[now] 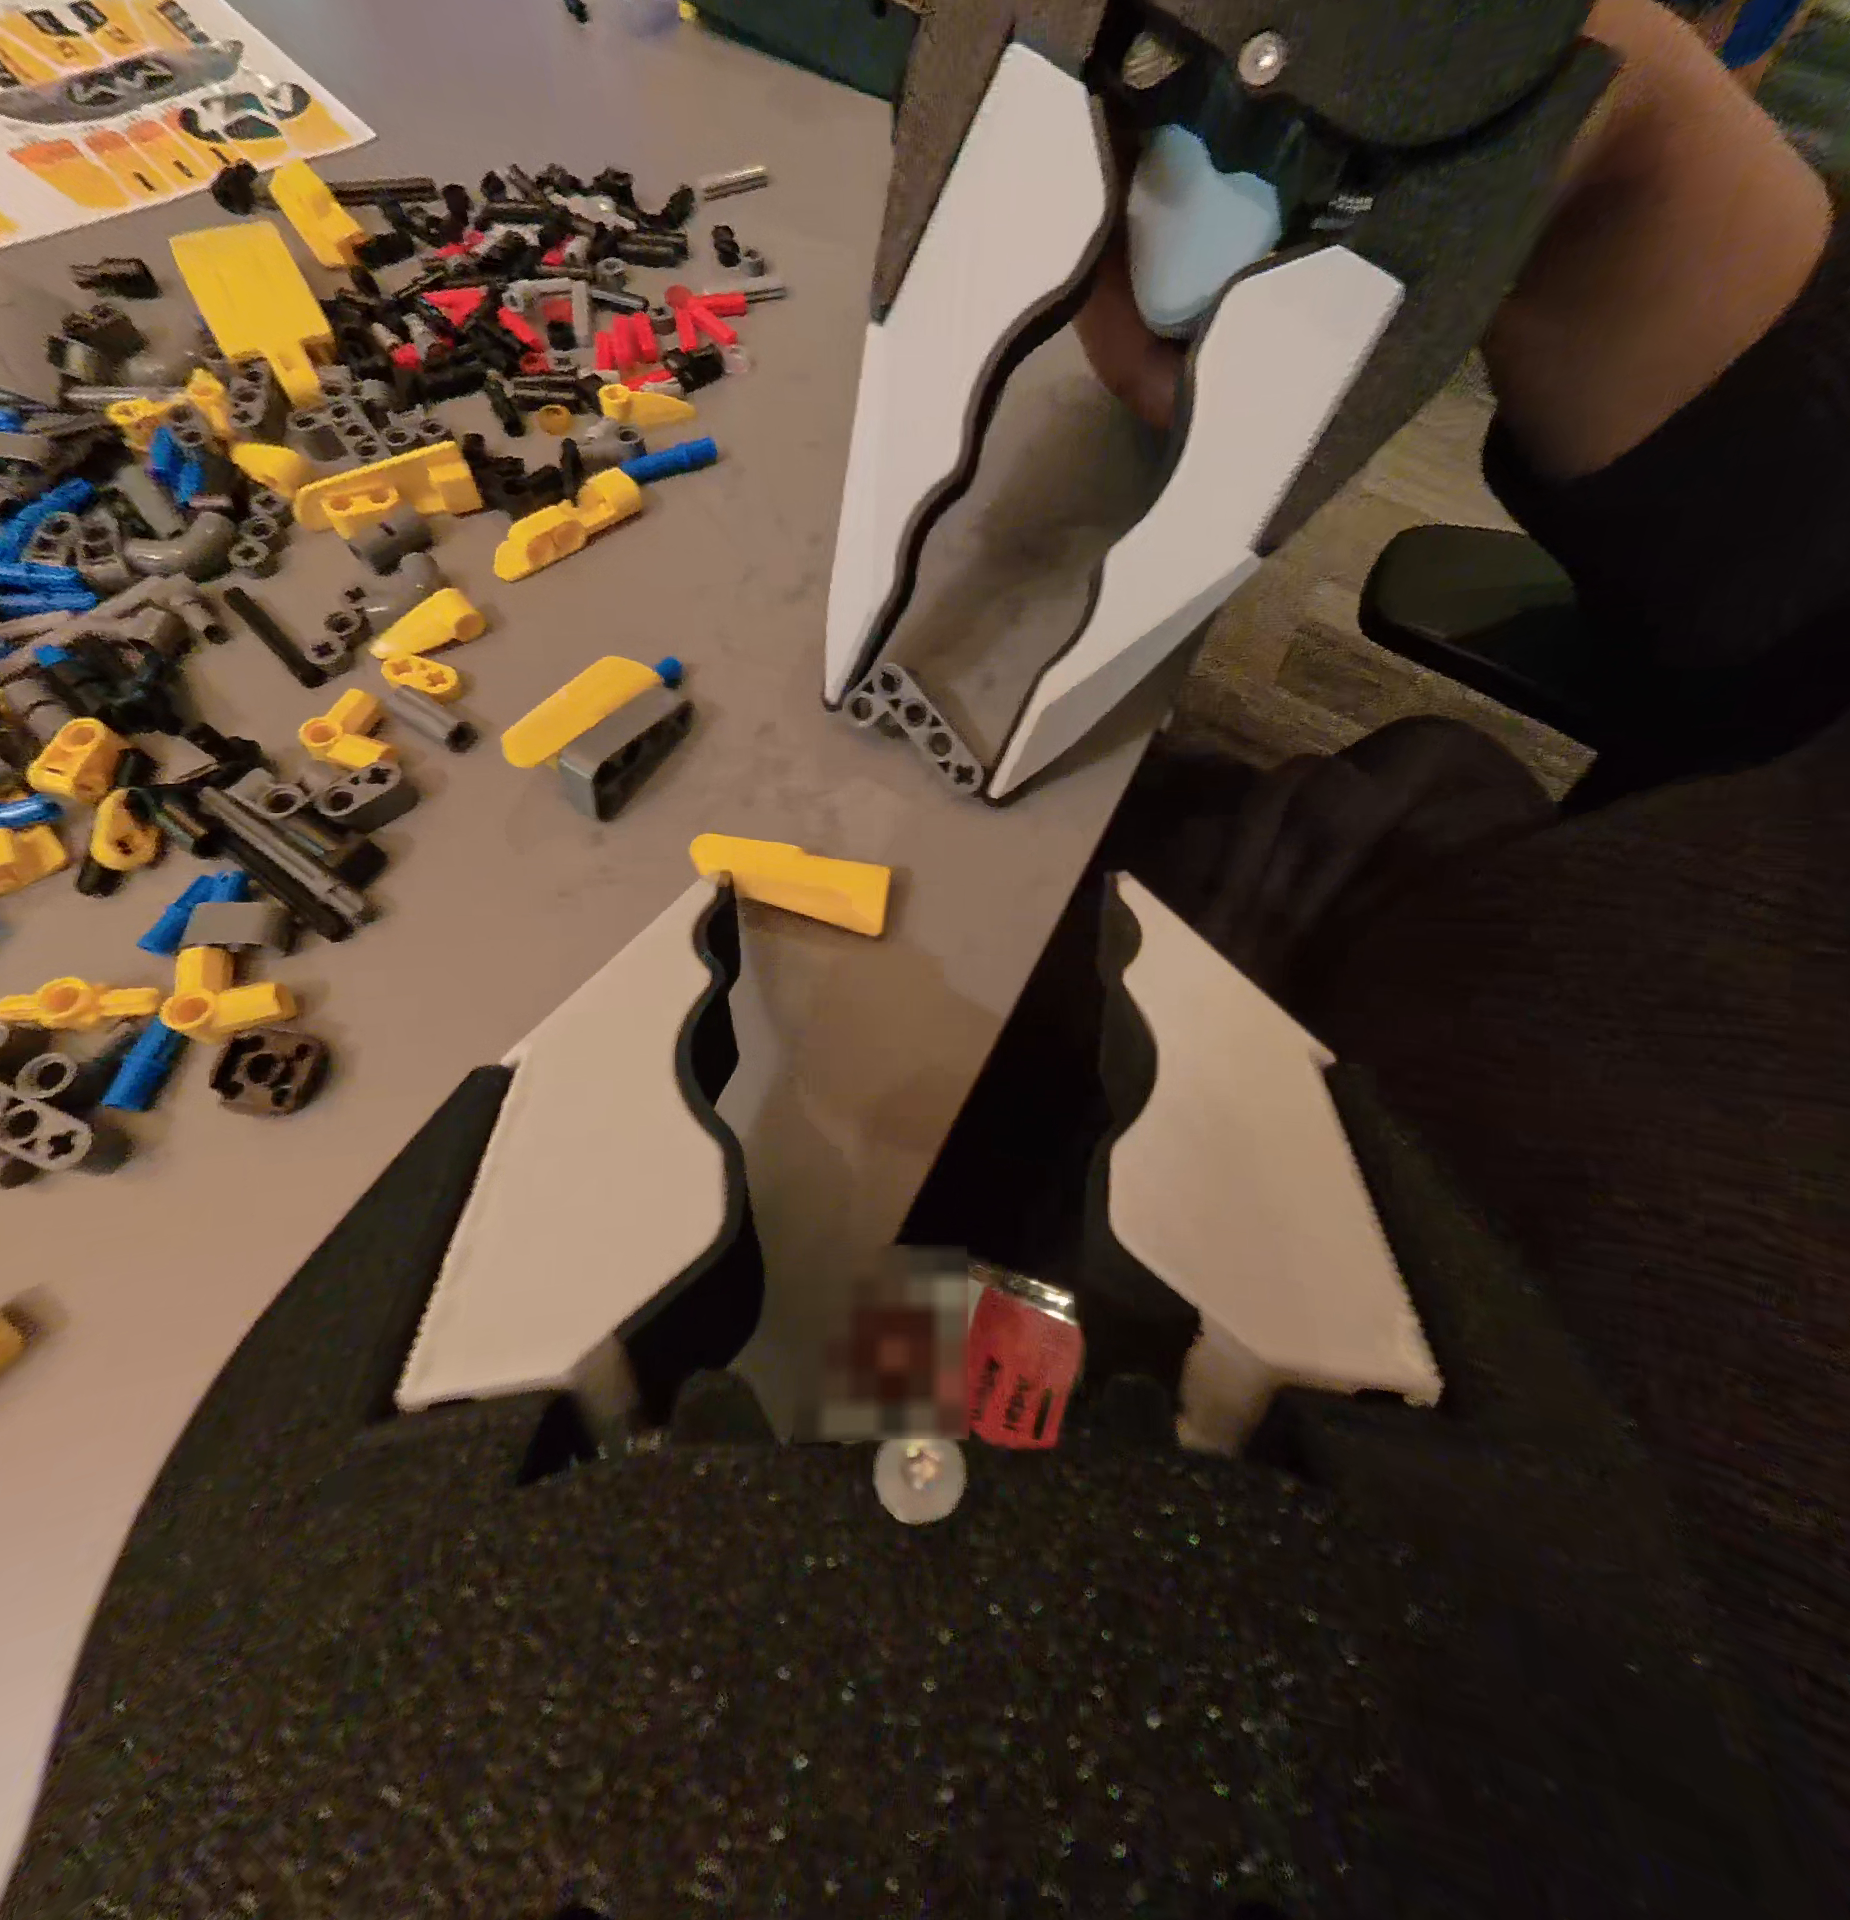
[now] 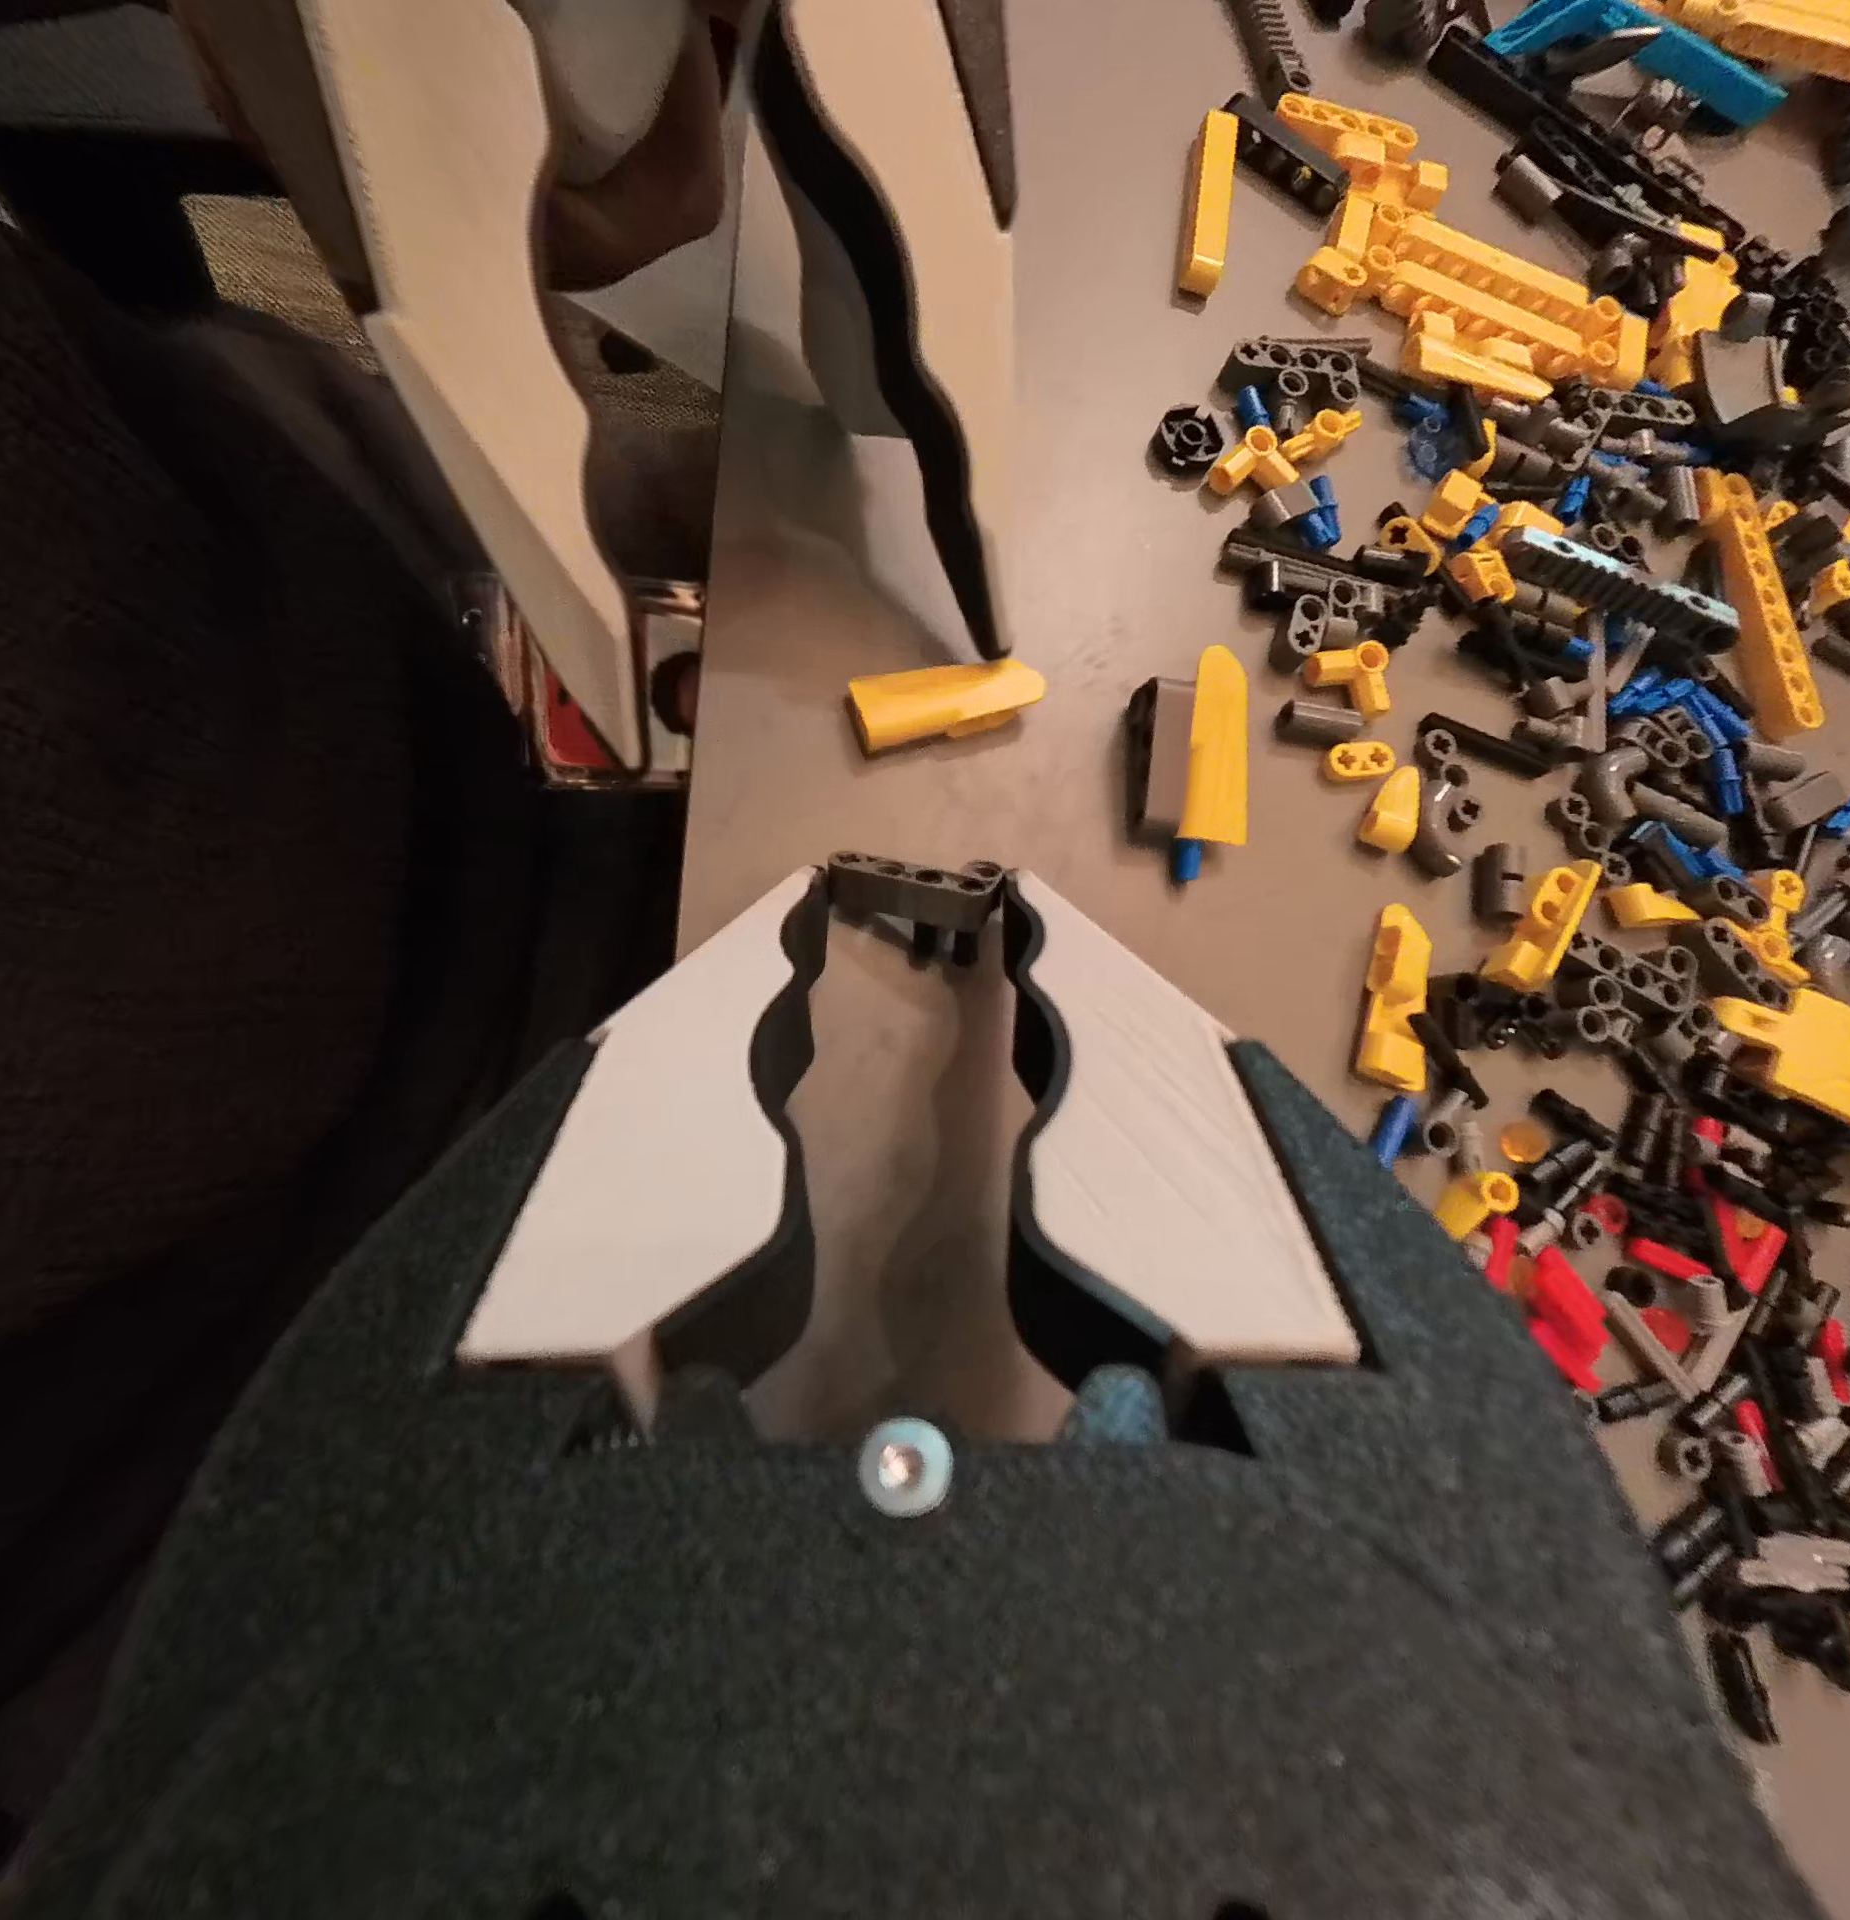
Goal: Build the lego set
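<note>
At the far left of the grey bench (image 1: 547, 1299) lies one sheet of yellow and black stickers (image 1: 121, 114). Below it spreads a loose heap of building pieces (image 1: 277, 520) in black, grey, yellow, blue and red, too many to count. Just clear of the heap stands one small assembly (image 1: 599, 732): a grey block carrying a yellow curved panel and a blue pin.

Next comes a single loose yellow curved panel (image 1: 791, 881), lying near the bench edge. The left tongs (image 1: 916, 883) are spread wide and hold nothing. One tip sits at the panel's end and seems to touch it; the other hangs off the bench edge.

The right tongs (image 2: 916, 894) are clamped on one dark grey L-shaped beam (image 2: 916, 883), which has two black pegs under it. They hold it just above the bench, near the panel.

Beyond the edge are a red can (image 1: 1020, 1361) and a person's dark sleeve (image 1: 1679, 468).
</note>
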Motion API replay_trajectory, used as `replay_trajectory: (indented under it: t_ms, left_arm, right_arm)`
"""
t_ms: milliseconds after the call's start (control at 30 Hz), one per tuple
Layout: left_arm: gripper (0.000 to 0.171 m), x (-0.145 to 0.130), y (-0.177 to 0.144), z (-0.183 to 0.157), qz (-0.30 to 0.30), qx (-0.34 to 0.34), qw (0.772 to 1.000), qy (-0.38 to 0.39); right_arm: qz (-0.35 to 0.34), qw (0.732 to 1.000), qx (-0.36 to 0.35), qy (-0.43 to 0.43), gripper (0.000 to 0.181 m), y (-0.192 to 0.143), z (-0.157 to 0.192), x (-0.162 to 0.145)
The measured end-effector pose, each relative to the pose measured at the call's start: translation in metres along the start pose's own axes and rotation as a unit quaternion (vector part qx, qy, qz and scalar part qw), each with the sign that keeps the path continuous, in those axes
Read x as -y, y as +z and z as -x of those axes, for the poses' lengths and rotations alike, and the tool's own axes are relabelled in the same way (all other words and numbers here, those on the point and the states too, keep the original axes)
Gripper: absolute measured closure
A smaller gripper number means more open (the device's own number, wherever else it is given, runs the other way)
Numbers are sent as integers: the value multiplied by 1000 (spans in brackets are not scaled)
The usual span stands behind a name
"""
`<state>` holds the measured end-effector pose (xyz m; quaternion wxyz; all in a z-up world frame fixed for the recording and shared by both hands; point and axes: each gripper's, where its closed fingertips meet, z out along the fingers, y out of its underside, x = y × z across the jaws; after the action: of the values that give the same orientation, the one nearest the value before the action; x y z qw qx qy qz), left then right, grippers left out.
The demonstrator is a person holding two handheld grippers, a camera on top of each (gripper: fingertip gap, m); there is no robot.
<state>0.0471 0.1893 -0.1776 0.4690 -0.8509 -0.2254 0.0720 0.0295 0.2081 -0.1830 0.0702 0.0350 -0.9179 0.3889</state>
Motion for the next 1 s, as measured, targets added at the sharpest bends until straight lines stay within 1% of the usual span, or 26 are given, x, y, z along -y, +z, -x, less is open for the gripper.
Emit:
replay_trajectory:
  t_ms: [200,333,533,633,700,800,867,933,1000]
  left_arm:
    - [102,0,-1,-18,-4,-11,1000,-18]
    - [103,4,1,-35,-20,-40,998,-36]
    - [102,19,15,-37,-46,-24,998,-25]
    - [102,25,15,-40,-54,-26,998,-15]
    - [102,27,6,-33,-63,-7,998,-5]
    - [102,24,-9,-9,-65,35,997,-11]
    - [102,16,-12,5,-49,44,998,-23]
    - [102,9,-8,9,-21,27,999,-38]
    - [102,5,-4,13,4,24,999,-27]
  right_arm:
    - [18,1000,-11,6,149,-10,-3,-10]
    - [22,999,-20,11,149,-13,-4,-13]
    - [37,999,-31,9,149,-18,-6,-19]
    - [38,999,-36,11,149,-20,-8,-20]
    - [36,999,-36,12,149,-20,-7,-21]
    - [31,999,-32,16,149,-20,-7,-21]
    - [29,999,-29,20,149,-20,-7,-21]
    - [30,999,-27,22,149,-20,-7,-21]
    - [33,999,-26,25,149,-20,-7,-22]
